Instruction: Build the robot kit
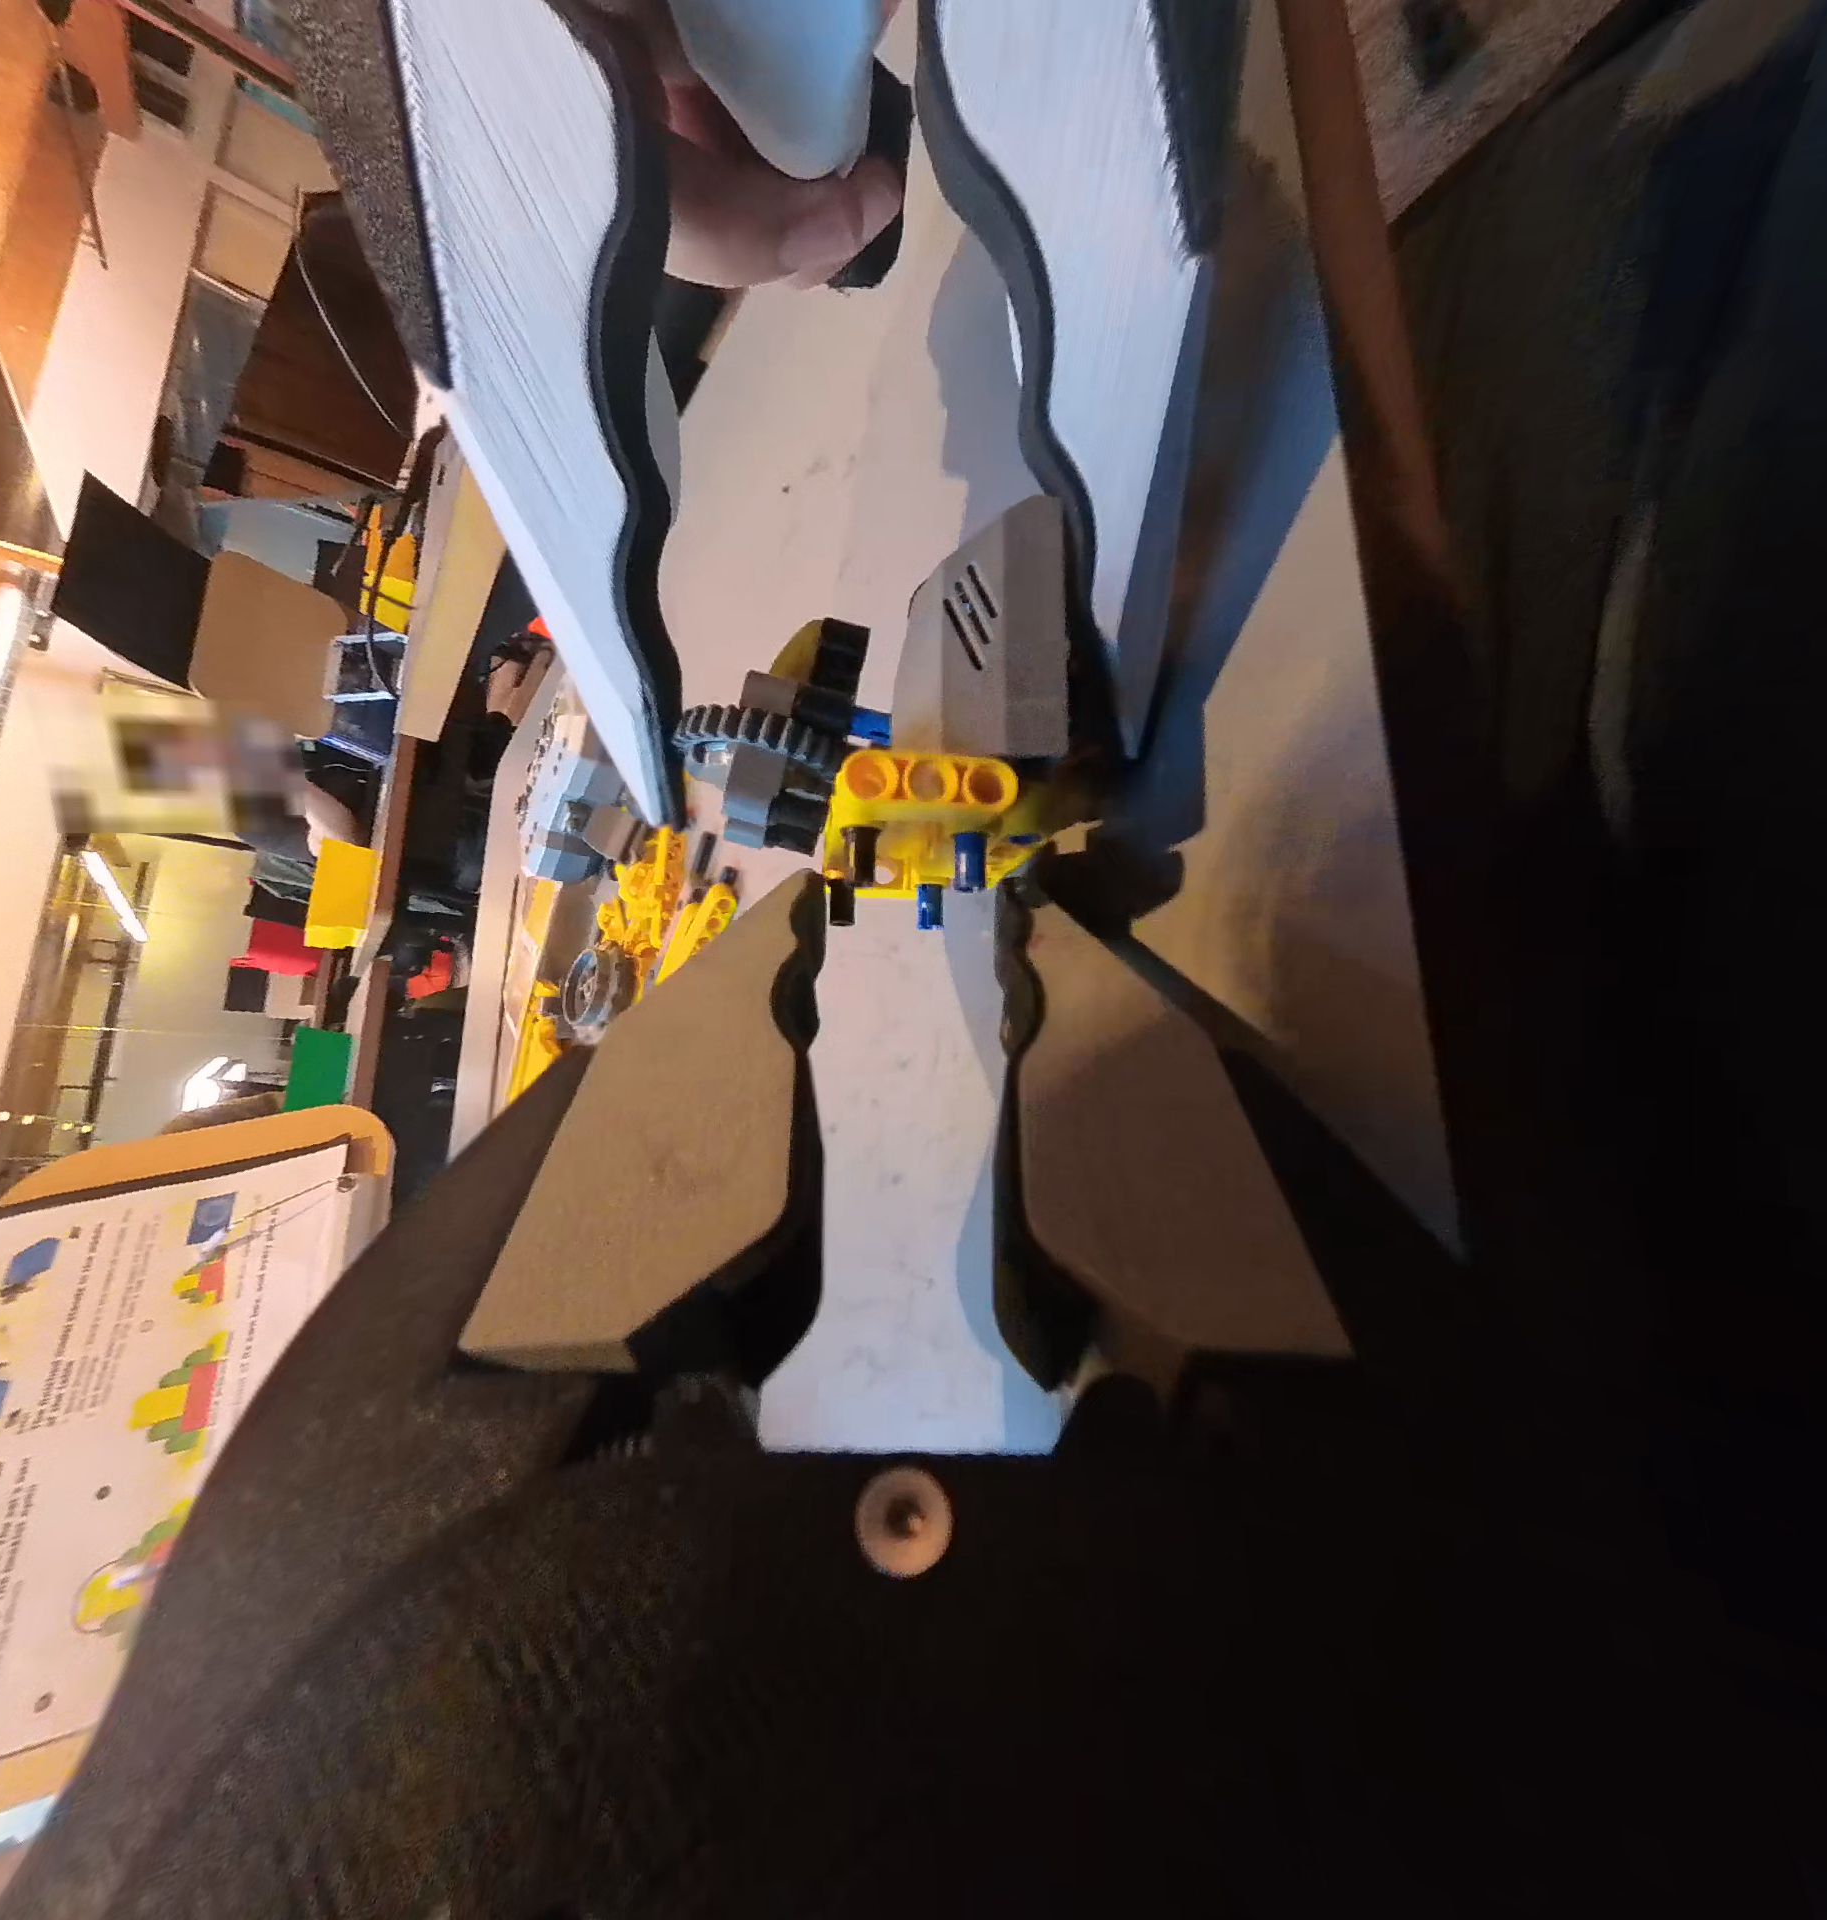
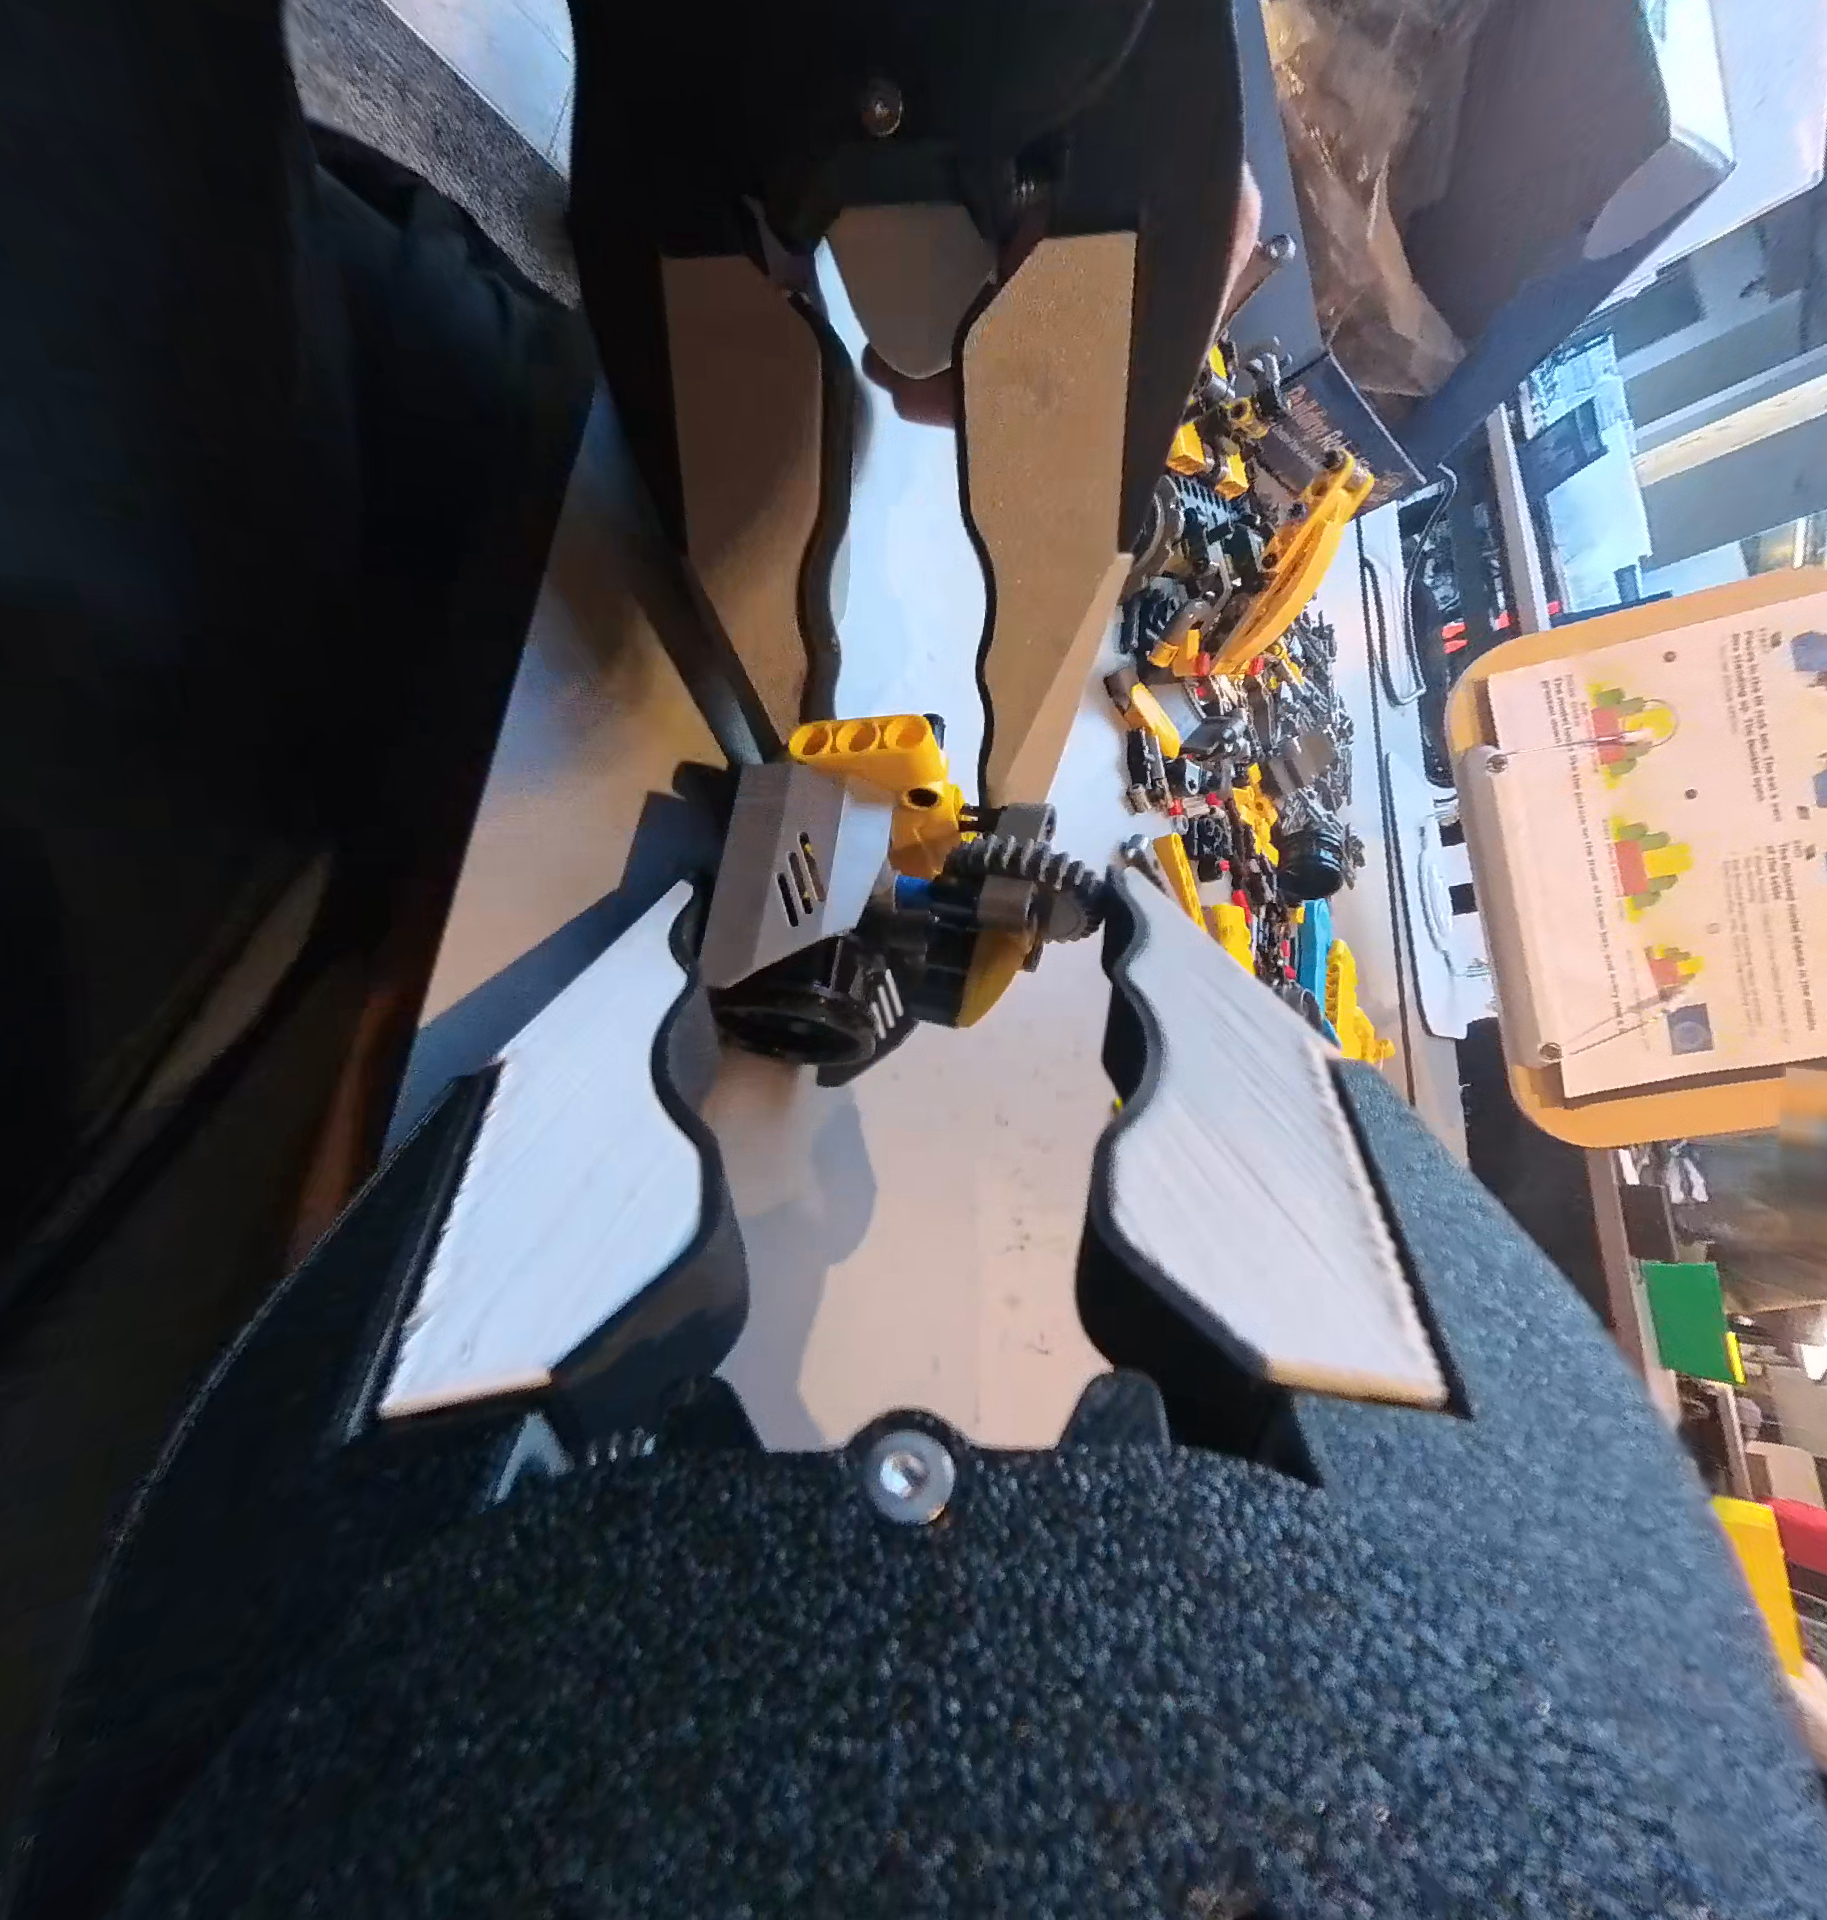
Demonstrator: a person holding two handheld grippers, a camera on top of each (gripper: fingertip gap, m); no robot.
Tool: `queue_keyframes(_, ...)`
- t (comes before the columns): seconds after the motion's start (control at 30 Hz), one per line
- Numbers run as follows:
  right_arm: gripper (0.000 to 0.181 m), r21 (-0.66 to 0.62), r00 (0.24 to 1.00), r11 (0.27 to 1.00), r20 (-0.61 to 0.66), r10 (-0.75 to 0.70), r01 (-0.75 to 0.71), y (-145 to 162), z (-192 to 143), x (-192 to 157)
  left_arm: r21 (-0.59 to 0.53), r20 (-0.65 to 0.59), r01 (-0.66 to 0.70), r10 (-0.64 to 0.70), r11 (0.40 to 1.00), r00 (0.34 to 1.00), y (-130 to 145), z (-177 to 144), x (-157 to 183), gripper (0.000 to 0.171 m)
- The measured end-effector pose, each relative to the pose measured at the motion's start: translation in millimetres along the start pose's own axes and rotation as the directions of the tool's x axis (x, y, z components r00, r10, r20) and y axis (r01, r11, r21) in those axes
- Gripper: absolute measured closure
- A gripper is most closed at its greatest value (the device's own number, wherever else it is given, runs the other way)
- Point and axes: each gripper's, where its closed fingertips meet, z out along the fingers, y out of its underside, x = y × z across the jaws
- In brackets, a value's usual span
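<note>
Tan fingers [image 1: 680, 1143] on the left gripper [image 1: 909, 899] stand partly spread, and their tips sit right at the brick assembly [image 1: 888, 790]. The yellow beam [image 1: 930, 779] with its three round holes is just ahead, between them. Pinching it or only flanking it? I cannot tell from either view.

Across to the right gripper [image 2: 898, 914], facing the left one head-on. Its white fingers [image 2: 566, 1195] are spread wide, with the assembly lodged between the tips. One tip presses the grey slotted panel [image 2: 795, 862] and the other meets the grey gear [image 2: 1023, 868]. That looks like a clamp, end to end.

So the assembly's long axis runs panel to gear, straight across the right gripper's opening. The yellow beam pokes out sideways toward the left gripper. Both grippers are at the assembly, neither one nearer. It appears to hang just above the white table [image 2: 940, 1299], with a shadow beneath.

Beyond the assembly's gear end lies a heap of loose yellow and black parts [image 2: 1252, 727] on the table. Farther out on that same side stands a printed instruction card [image 2: 1667, 831] on a yellow-edged board.
</note>
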Motion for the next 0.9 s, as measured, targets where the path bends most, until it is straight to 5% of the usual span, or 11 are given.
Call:
queue_keyframes(0.2, 0.107, -0.005, 0.998, 1.0, -0.053, -0.031, 0.031, -1.4, -2.6, 0.2, -0.019, 0.101, -0.122, 0.123, 0.992, 0.987, -4.7, -5.6, -1.4, 0.139)
queue_keyframes(0.4, 0.107, -0.031, 0.988, 0.993, -0.095, -0.119, 0.116, -5.2, -4.2, 0.8, 0.127, 0.057, 0.033, -0.041, 0.991, 0.998, -19.3, -25.7, -1.6, 0.129)
queue_keyframes(0.9, 0.109, -0.021, 0.986, 0.986, 0.016, -0.165, 0.165, -7.6, 0.2, -3.1, 0.094, 0.041, -0.044, 0.04, 0.995, 0.998, -13.0, -19.5, 5.2, 0.145)
